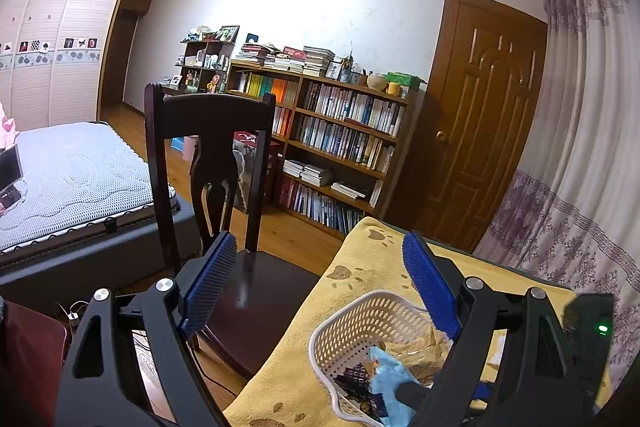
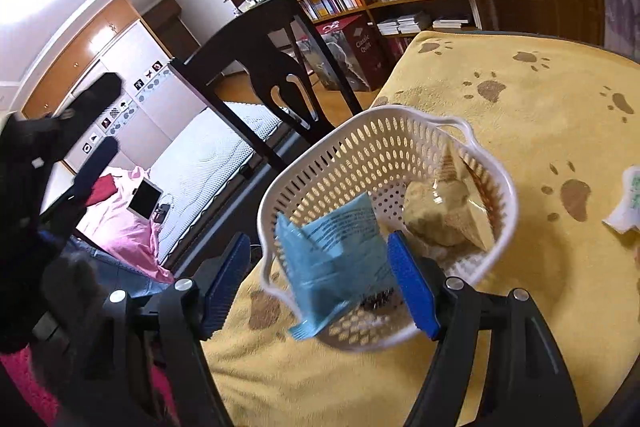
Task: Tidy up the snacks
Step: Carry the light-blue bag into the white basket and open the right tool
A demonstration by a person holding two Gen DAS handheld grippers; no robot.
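My right gripper hangs over the near rim of the white basket, its blue pads spread wide and clamping nothing; the blue packet lies between them, draped over the rim with its lower corner hanging outside, but I see no pad pressing on it. My left gripper is likewise wide open and empty, raised beside the basket and pointing out toward the chair. The basket sits on the yellow paw-print cloth and also holds a clear bag of something pale and lumpy, plus a dark packet at the bottom that I can't make out well. One more white-and-green wrapper lies on the cloth off to the right, well apart from the basket. I judge all of these light, soft and crinkly, with slick film that could slide out of a shallow pinch. I'd take that wrapper across its middle or at a crimped seam, closing gently so the contents don't crush. The basket itself looks light enough to skid if nudged.
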